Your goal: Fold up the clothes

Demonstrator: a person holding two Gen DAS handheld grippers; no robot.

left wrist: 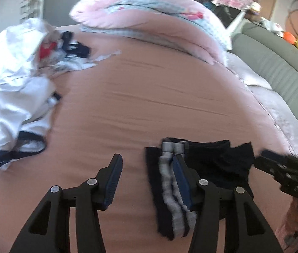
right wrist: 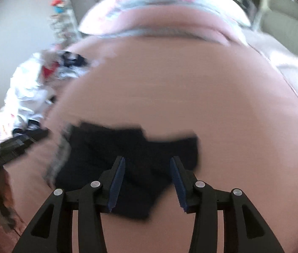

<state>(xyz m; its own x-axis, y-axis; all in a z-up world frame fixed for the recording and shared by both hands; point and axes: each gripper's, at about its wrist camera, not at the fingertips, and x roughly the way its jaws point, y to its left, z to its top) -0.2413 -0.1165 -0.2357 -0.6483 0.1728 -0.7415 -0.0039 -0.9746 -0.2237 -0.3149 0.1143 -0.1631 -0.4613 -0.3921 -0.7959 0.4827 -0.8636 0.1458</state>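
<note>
A dark navy garment with a grey striped waistband [left wrist: 201, 168] lies flat on the pink bed sheet [left wrist: 138, 97]. My left gripper [left wrist: 146, 168] is open and empty above the sheet, its right finger over the waistband. In the right wrist view the same dark garment [right wrist: 115, 162] lies under my right gripper [right wrist: 148, 168], which is open and empty just above it. The right gripper's body [left wrist: 283, 172] shows at the right edge of the left wrist view. The right wrist view is blurred.
A pile of white and navy clothes [left wrist: 16, 92] lies at the bed's left side, also seen in the right wrist view [right wrist: 33, 88]. A folded pink duvet [left wrist: 149, 19] lies across the far end. A grey headboard [left wrist: 279, 67] runs along the right.
</note>
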